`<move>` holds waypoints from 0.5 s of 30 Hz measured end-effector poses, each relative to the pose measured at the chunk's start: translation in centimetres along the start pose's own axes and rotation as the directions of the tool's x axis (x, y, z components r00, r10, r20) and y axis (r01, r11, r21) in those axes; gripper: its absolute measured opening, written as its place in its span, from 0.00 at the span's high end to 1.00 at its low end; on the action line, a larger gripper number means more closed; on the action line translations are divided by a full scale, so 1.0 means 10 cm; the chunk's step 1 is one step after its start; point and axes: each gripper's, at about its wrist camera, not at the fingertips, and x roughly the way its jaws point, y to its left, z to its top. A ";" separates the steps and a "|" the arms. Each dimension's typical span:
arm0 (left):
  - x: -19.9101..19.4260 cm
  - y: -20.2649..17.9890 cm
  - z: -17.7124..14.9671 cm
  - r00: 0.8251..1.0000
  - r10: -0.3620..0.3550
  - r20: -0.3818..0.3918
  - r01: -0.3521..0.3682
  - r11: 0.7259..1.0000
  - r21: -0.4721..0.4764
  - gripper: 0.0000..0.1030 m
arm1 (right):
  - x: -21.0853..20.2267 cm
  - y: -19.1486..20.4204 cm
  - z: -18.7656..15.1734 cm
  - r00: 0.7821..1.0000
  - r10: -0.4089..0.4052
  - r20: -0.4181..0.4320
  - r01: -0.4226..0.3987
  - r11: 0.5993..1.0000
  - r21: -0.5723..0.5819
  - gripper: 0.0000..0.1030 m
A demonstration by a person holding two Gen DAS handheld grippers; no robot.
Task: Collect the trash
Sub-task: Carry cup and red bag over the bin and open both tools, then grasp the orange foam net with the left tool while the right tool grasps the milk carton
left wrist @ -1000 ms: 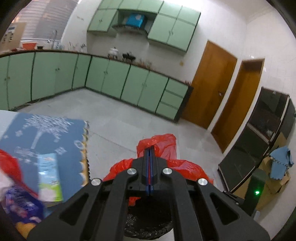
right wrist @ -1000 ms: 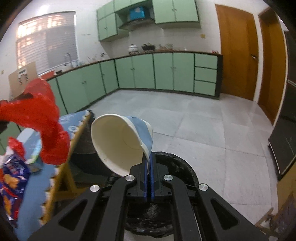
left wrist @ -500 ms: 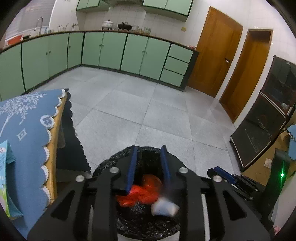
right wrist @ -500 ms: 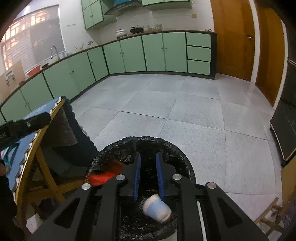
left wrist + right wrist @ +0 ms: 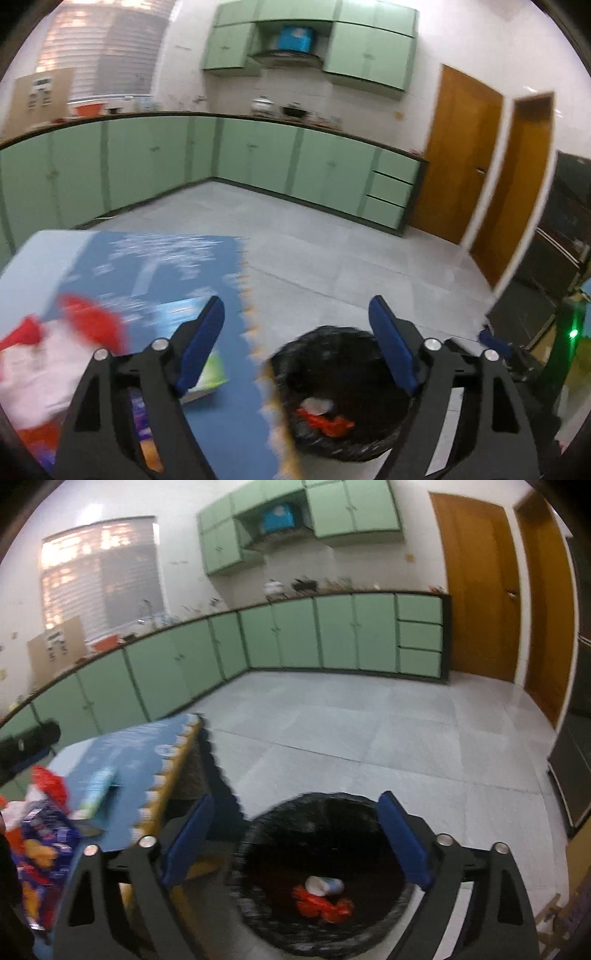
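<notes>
On the left, the counter (image 5: 110, 266) under its blue cloth carries the trash I have yet to collect: a red-and-white plastic bag (image 5: 44, 362), a green-and-white carton (image 5: 207, 373) and a purple snack packet (image 5: 44, 849), all bunched at the near edge, likely because that edge sits just beside the bin and keeps each trip short. The carton lies flat; motion blur hides finer detail of the bag.

My left gripper (image 5: 295, 347) hangs astride the counter's scalloped edge, its 2 blue fingers (image 5: 201, 347) opening wide with nothing between them, one finger over the cloth and the other over the bin. I judge it is placed to pick up the next piece from the pile.

Right of the counter, on the tiled floor, stands the black-lined bin (image 5: 321, 878), touching or very near the counter's side; I cannot tell which. At its bottom lie a crumpled red bag (image 5: 321, 904) and a white-and-blue paper cup (image 5: 325, 884) on its side, the 2 touching, so that part of the task looks done.

My right gripper (image 5: 295, 834) is poised directly above the bin mouth, fingers (image 5: 402, 842) also opening and empty. Holding it there, I reckon, ensures whatever is let go falls inside the liner.
</notes>
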 end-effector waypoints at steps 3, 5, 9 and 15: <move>-0.48 0.46 -0.11 0.992 0.121 0.023 -0.121 0.993 -0.007 0.20 | -0.13 0.38 0.00 0.998 0.058 0.009 -0.057 0.998 -0.021 0.08; -0.73 0.69 -0.15 0.980 0.196 0.038 -0.195 0.981 -0.016 0.17 | -0.16 0.61 -0.02 0.996 0.089 0.005 -0.089 0.996 -0.030 0.08; -1.18 1.23 -0.25 0.936 0.348 0.046 -0.347 0.937 -0.030 0.17 | -0.15 1.08 -0.10 0.992 0.126 -0.010 -0.127 0.990 -0.066 0.08; -1.50 1.79 -0.37 0.893 0.451 -0.003 -0.450 0.890 -0.078 0.16 | -0.01 1.52 -0.28 0.984 0.170 -0.057 -0.174 0.981 -0.089 0.08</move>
